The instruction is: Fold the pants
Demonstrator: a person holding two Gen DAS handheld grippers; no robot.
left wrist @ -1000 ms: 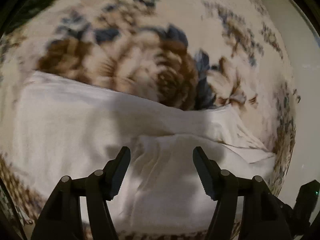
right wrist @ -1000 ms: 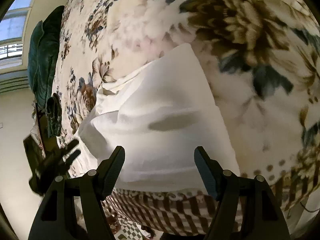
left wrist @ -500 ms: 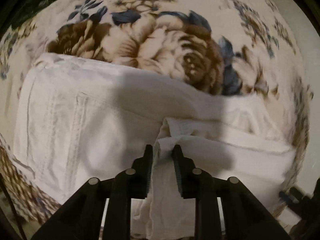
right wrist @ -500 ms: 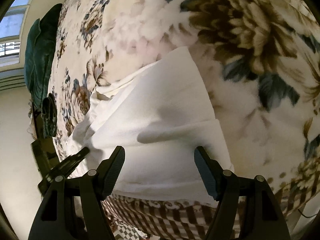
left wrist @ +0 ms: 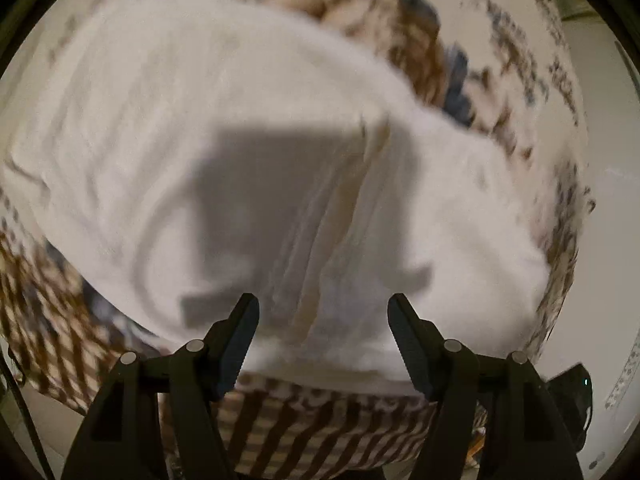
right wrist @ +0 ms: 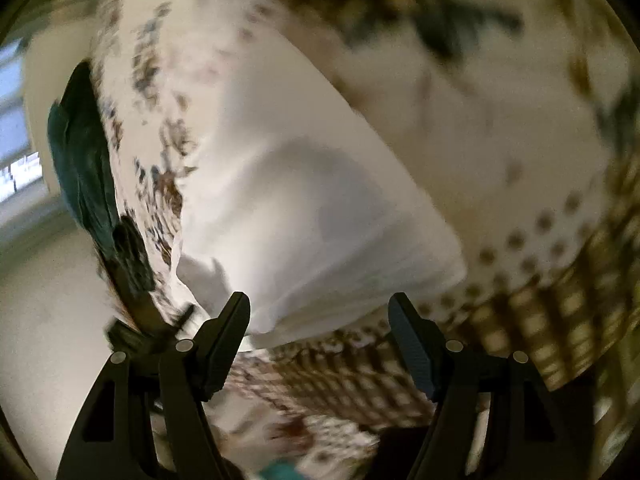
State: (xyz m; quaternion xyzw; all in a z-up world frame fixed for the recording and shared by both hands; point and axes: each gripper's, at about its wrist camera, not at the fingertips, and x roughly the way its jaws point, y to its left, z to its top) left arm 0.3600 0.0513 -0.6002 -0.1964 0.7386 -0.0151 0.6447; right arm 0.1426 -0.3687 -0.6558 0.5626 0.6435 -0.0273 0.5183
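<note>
1. the white pants [left wrist: 248,152] lie folded on a bed covered with a floral bedspread [left wrist: 424,44], close to its near edge, where a brown checked border [left wrist: 304,428] hangs down.
2. the left gripper [left wrist: 323,334] hangs above the pants near that edge; its jaws have just been opening and now stand well apart, with nothing pinched between them. a ridge of bunched folds [left wrist: 320,240] lies on the cloth just ahead of the gap.
3. the right gripper [right wrist: 319,334] points at the near corner of the pants [right wrist: 320,208]; its jaws are spread wide and hold nothing, the cloth's edge lying beyond the tips.
4. in the right wrist view a dark green cushion [right wrist: 80,160] lies at the bed's far left side, near a bright window [right wrist: 16,132].
5. both views are blurred.
</note>
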